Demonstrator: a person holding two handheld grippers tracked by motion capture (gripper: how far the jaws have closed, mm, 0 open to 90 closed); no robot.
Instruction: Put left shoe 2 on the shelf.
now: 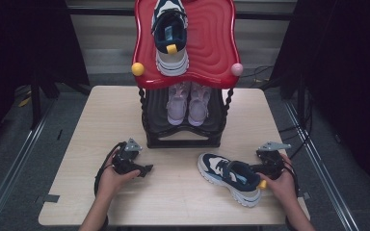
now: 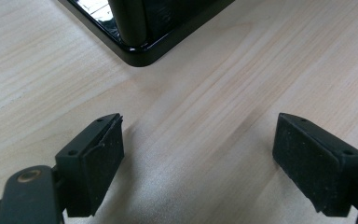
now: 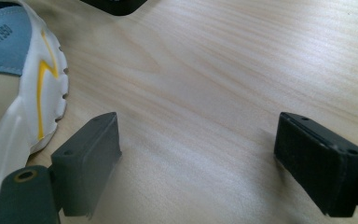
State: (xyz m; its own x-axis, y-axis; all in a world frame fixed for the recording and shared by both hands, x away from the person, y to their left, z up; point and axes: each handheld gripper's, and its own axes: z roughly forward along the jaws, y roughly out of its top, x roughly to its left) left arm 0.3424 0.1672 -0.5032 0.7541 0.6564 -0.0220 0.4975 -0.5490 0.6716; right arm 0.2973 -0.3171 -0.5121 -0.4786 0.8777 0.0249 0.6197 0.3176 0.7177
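A: Where's your left gripper (image 1: pixel 147 169) rn?

B: Low over the table (image 1: pixel 173 202), front left of the rack (image 1: pixel 183 139). In the left gripper view your jaws stand wide apart w/ bare wood between them, nothing held. The rack's black base corner (image 2: pixel 137 53) sits just ahead of them

A: And your right gripper (image 1: pixel 255 169)?

B: At the heel end of the navy/white shoe (image 1: pixel 229 178), front right of the table. In the right gripper view the jaws are spread wide too, only tabletop between the pads. The shoe's white sole w/ the yellow line (image 3: pixel 32 107) lies just beside one jaw; can't tell if it touches. You've got no grip on it

A: Shoe's position?

B: Flat on its sole, toe pointing toward the rack's base, a bit apart from it

A: Rest of the rack?

B: Matching shoe (image 1: pixel 170 36) up on the red top shelf (image 1: pixel 212 43), heel toward you. Pink pair (image 1: pixel 189 103) on the lower black shelf, side by side
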